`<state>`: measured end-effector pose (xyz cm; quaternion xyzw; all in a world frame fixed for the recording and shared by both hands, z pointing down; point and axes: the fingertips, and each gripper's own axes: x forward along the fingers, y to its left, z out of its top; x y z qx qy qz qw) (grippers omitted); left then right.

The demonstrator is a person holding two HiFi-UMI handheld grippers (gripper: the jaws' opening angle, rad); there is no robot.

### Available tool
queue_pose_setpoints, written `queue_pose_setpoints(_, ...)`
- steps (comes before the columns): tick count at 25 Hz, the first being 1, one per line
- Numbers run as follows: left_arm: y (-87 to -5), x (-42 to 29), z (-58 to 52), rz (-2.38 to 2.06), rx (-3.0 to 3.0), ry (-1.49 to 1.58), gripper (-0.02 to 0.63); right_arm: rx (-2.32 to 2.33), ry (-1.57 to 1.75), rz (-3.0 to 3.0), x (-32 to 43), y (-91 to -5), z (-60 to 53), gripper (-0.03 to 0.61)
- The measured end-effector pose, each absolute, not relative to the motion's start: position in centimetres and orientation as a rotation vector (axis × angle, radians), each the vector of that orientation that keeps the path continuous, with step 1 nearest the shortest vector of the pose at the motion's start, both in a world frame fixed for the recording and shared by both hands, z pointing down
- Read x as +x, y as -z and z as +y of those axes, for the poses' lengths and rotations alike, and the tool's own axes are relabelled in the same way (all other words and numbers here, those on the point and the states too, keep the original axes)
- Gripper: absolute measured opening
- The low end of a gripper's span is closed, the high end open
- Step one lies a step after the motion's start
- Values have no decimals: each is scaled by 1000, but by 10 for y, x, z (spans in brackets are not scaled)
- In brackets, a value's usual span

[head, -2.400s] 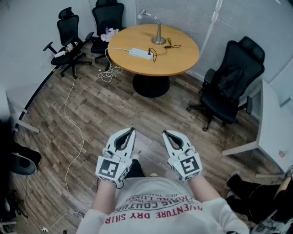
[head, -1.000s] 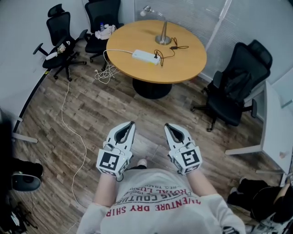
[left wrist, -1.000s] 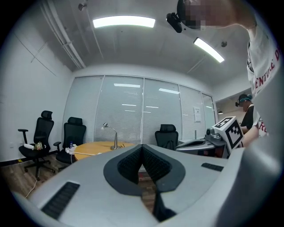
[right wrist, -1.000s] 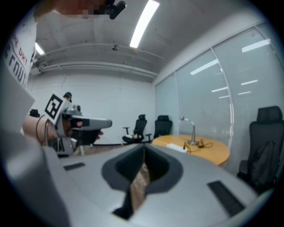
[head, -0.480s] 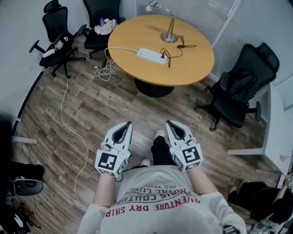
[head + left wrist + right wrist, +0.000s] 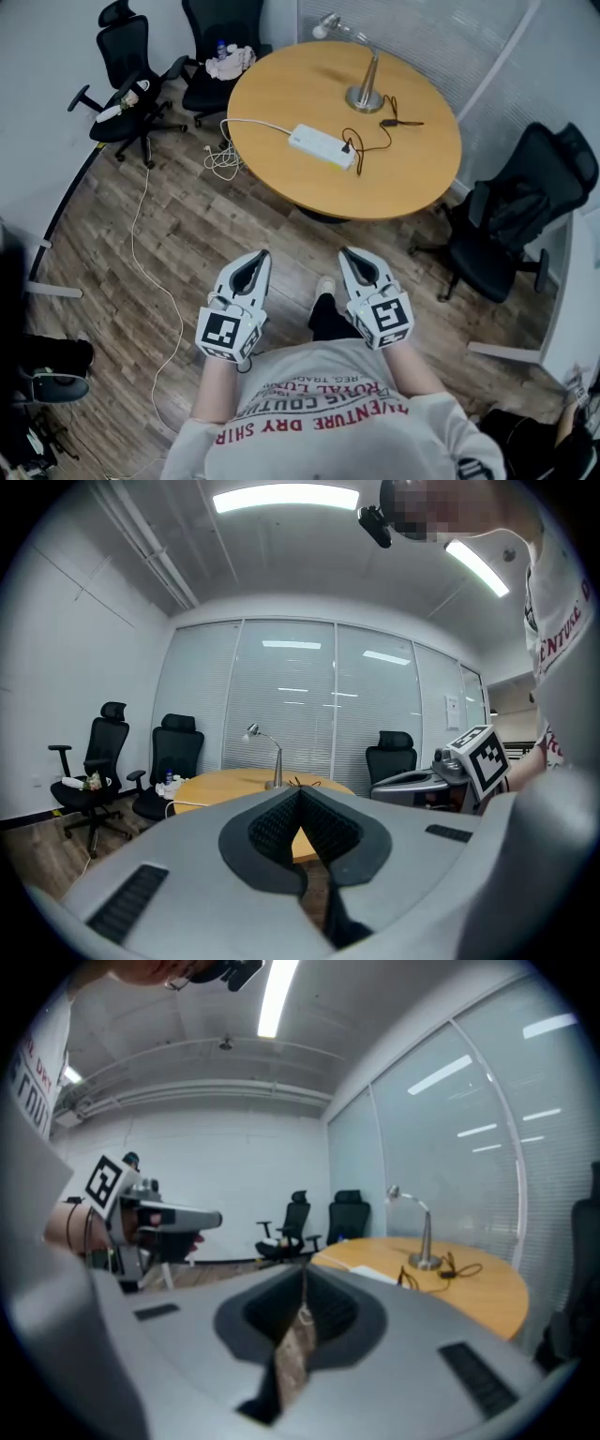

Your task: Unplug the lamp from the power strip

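Head view, power strip (image 6: 322, 147) diagonal, lamp (image 6: 365, 97) upright

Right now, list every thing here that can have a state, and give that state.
lamp: upright on the table, not yet unplugged.
power strip: flat on the table, one black plug in it.
lamp plug: seated in the power strip.
left gripper: shut, empty.
right gripper: shut, empty.
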<state>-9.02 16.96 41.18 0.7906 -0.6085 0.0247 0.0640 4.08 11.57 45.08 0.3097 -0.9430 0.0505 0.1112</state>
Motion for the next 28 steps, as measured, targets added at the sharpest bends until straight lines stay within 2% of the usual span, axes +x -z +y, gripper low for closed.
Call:
queue_pose_setpoints(14, -405, -94, -42, -1842, 2357, -120, 28, 803, -183, -2745, 33, -457, -95, 31)
queue_pose_setpoints(28, -442, -103, -167, -1572, 2464, -214, 28, 956, -298, -2605, 14, -493, -193, 31)
